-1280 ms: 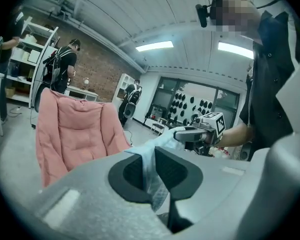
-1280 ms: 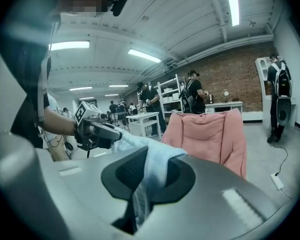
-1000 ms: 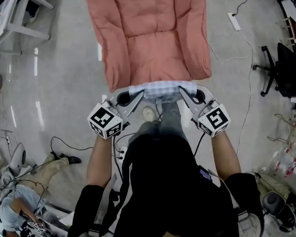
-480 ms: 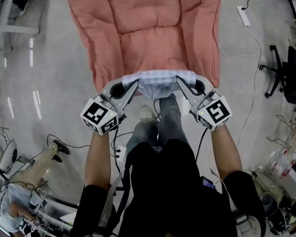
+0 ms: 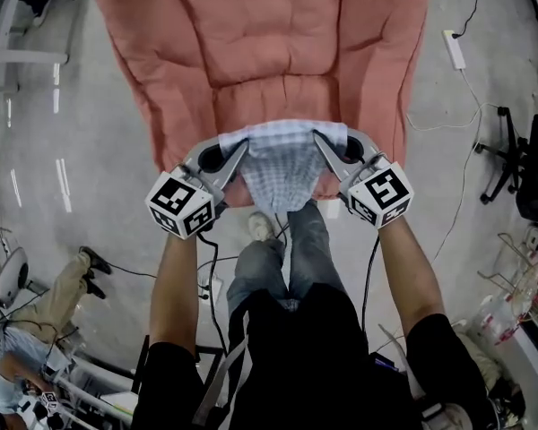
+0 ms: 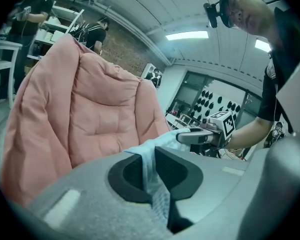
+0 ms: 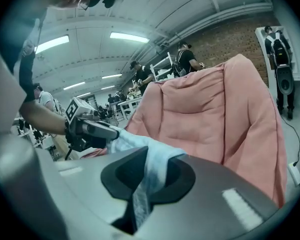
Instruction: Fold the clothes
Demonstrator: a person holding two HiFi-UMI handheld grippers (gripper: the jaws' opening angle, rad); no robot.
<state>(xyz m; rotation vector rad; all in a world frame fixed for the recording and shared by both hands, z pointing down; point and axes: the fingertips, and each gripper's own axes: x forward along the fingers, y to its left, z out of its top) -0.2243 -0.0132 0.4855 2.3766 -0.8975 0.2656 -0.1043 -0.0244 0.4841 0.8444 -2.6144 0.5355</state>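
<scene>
A pale blue checked garment (image 5: 284,161) hangs stretched between my two grippers over the front edge of a pink padded chair (image 5: 269,43). The left gripper (image 5: 240,148) is shut on the garment's left corner, and the cloth (image 6: 151,166) runs between its closed jaws. On the other side the right gripper (image 5: 321,140) is shut on the right corner, with the fabric (image 7: 149,169) pinched the same way. The garment's lower part droops toward my legs. Each gripper view shows the other gripper across the cloth: the right gripper (image 6: 187,136), the left gripper (image 7: 110,131).
The pink chair (image 6: 85,114) stands right ahead on a grey polished floor (image 5: 99,159). A white power strip (image 5: 455,48) with its cable lies at the right, beside a black office chair (image 5: 529,159). A person (image 5: 36,321) is at the lower left. People stand at white tables (image 7: 160,64) behind.
Both grippers have carried the garment forward and down over the chair's front edge. More of the cloth now hangs loose between them.
</scene>
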